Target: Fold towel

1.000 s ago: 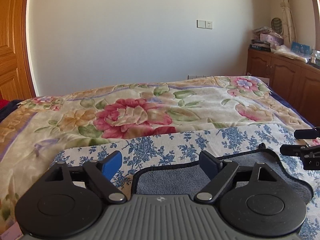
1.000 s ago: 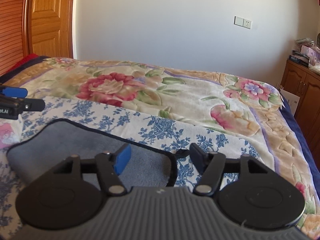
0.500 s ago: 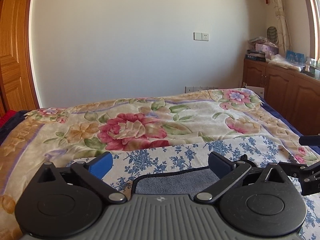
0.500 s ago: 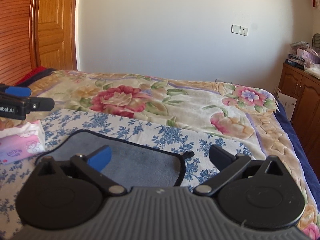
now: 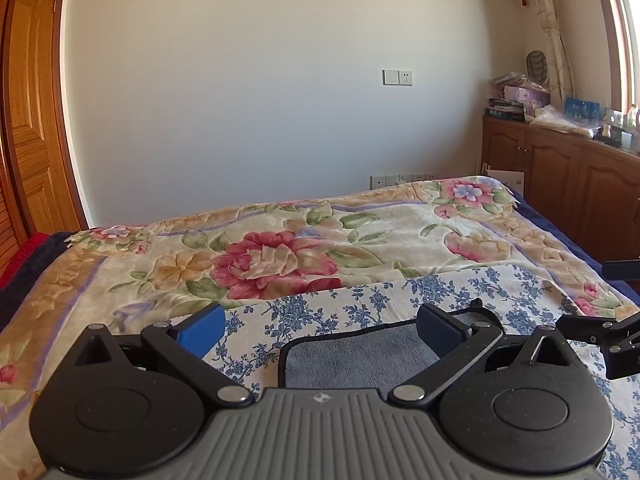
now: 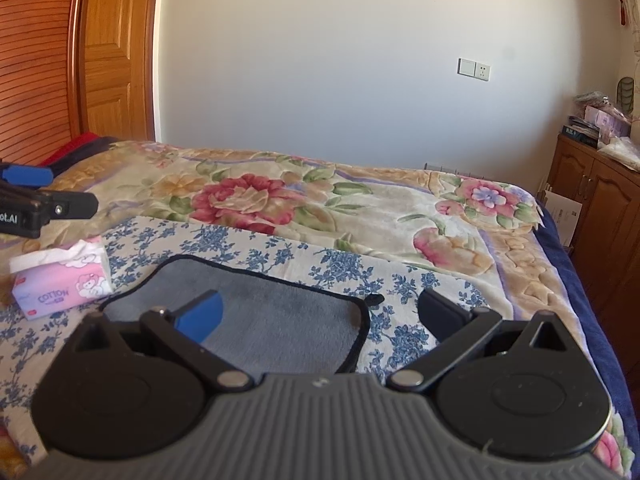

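Below my two grippers, a grey plush towel with a black hem (image 6: 280,316) lies flat on a white cloth printed with blue flowers (image 6: 248,246), which is spread over the near part of a cream blanket with large red and pink flowers (image 6: 280,200). My left gripper (image 5: 320,330) hangs above the towel's near left corner, its fingers wide apart and holding nothing. My right gripper (image 6: 320,312) hangs above the towel's near right corner, fingers likewise spread wide and empty; the blue pad (image 6: 202,314) sits over the grey pile, the black one (image 6: 440,312) over the printed cloth. Left of the towel, on the same cloth, stands a small pink pack of tissues (image 6: 60,280).
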Tool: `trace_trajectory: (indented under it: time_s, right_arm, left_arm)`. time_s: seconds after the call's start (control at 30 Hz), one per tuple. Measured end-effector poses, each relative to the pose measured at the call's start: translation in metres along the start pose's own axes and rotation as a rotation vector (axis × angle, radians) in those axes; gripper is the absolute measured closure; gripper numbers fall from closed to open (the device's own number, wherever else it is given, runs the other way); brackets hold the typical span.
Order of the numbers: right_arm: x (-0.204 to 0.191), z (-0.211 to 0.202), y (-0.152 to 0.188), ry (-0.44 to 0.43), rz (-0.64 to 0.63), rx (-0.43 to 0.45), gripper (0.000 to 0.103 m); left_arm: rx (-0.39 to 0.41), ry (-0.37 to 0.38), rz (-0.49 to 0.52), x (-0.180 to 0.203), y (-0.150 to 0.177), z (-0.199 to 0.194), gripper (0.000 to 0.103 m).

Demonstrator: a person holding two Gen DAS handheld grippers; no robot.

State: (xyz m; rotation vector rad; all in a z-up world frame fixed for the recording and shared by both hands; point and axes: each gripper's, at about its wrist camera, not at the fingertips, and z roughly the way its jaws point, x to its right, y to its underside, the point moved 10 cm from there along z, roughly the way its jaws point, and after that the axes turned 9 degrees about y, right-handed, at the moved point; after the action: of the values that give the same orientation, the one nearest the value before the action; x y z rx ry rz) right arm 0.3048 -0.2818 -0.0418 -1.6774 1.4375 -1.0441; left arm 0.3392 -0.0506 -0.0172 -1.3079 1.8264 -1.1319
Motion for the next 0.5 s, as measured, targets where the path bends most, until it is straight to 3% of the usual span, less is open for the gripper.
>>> trace_trajectory:
  time_s: [0.5]
  right_arm:
    - [0.000,-0.060,0.005,0.014,0.028,0.011,0.000]
  left_arm:
    - [-0.018,0.012,0.005,0.017,0.022,-0.069,0.000]
